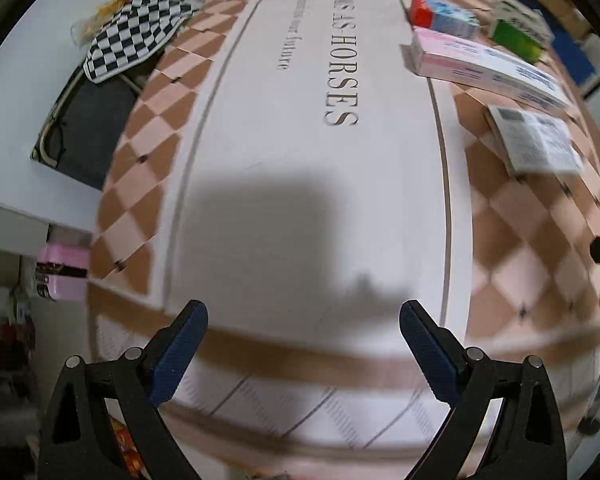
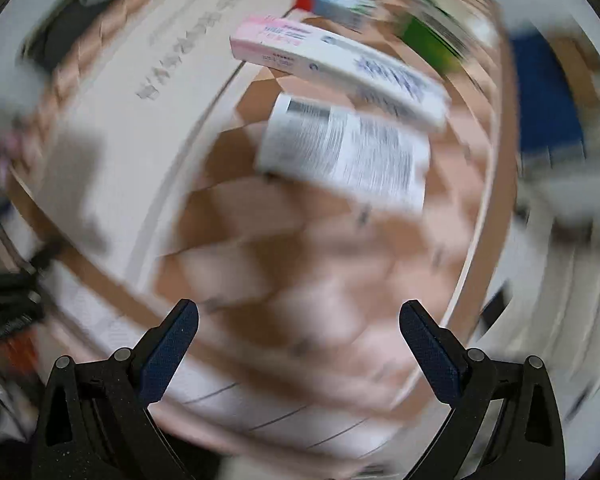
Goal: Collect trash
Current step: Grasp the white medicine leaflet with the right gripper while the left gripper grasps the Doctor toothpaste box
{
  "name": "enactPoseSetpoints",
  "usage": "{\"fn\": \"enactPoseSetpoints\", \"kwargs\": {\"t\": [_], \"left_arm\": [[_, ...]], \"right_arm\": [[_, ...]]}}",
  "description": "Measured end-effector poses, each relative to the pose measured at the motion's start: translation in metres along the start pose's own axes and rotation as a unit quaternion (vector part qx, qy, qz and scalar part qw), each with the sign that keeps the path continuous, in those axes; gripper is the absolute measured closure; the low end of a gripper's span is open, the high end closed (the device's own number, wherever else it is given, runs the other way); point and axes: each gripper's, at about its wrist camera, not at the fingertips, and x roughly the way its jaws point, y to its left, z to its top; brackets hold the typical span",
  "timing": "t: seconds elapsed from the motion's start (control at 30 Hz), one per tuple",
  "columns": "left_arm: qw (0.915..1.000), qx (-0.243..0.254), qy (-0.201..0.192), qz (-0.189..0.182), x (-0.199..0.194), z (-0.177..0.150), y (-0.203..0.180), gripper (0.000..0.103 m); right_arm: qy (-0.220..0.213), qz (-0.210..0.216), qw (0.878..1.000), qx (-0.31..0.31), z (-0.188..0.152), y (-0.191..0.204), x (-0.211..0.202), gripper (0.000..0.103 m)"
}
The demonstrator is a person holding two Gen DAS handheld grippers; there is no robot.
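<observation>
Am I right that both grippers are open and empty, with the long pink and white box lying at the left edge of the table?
Not quite. Both the left gripper and the right gripper are open and empty, but the long pink and white box lies toward the right side of the table, among the other boxes. The left wrist view shows it clearly.

the tablecloth (image 1: 300,160) reads "horses" in large print, with "future" in smaller print beside it; the boxes' print is unreadable.

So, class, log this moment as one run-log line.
left gripper: open, empty | right gripper: open, empty, view blurred | nearest trash: white box, on tablecloth, untouched
</observation>
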Motion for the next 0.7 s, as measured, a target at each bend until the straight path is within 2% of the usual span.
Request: {"fn": "enactPoseSetpoints", "kwargs": {"t": [0.07,0.13,0.2,0.3,0.4,0.47,0.53,0.57,0.7], "left_arm": [[0.9999,-0.010,0.007,0.003,0.010,0.014,-0.010,0.005],[0.9997,-0.020,0.013,0.007,0.019,0.026,-0.017,0.005],[0.9995,-0.025,0.018,0.009,0.026,0.036,-0.023,0.005],[0.9992,-0.027,0.026,0.012,0.034,0.044,-0.027,0.005],[0.9988,-0.029,0.036,0.015,0.040,0.048,-0.026,0.005],[0.9985,-0.030,0.044,0.014,0.045,0.050,-0.024,0.005],[0.9984,-0.030,0.046,0.012,0.046,0.051,-0.023,0.005],[0.9985,-0.025,0.047,0.014,0.046,0.052,-0.023,0.005],[0.9986,0.001,0.048,0.021,0.046,0.057,-0.023,0.005]], "right_arm": [[0.015,-0.034,0.996,-0.080,0.031,-0.002,0.018,0.001],[0.032,-0.048,0.986,-0.156,0.053,-0.002,0.034,0.001],[0.056,-0.059,0.971,-0.224,0.073,-0.001,0.053,0.001],[0.076,-0.049,0.954,-0.286,0.089,0.002,0.071,0.002],[0.086,-0.041,0.943,-0.319,0.097,0.004,0.084,0.000],[0.083,-0.045,0.941,-0.325,0.098,0.003,0.086,0.001],[0.075,-0.039,0.942,-0.325,0.096,0.000,0.085,0.006],[0.073,-0.024,0.944,-0.319,0.094,-0.004,0.082,0.011],[0.071,-0.017,0.959,-0.275,0.085,-0.020,0.081,0.013]]}}
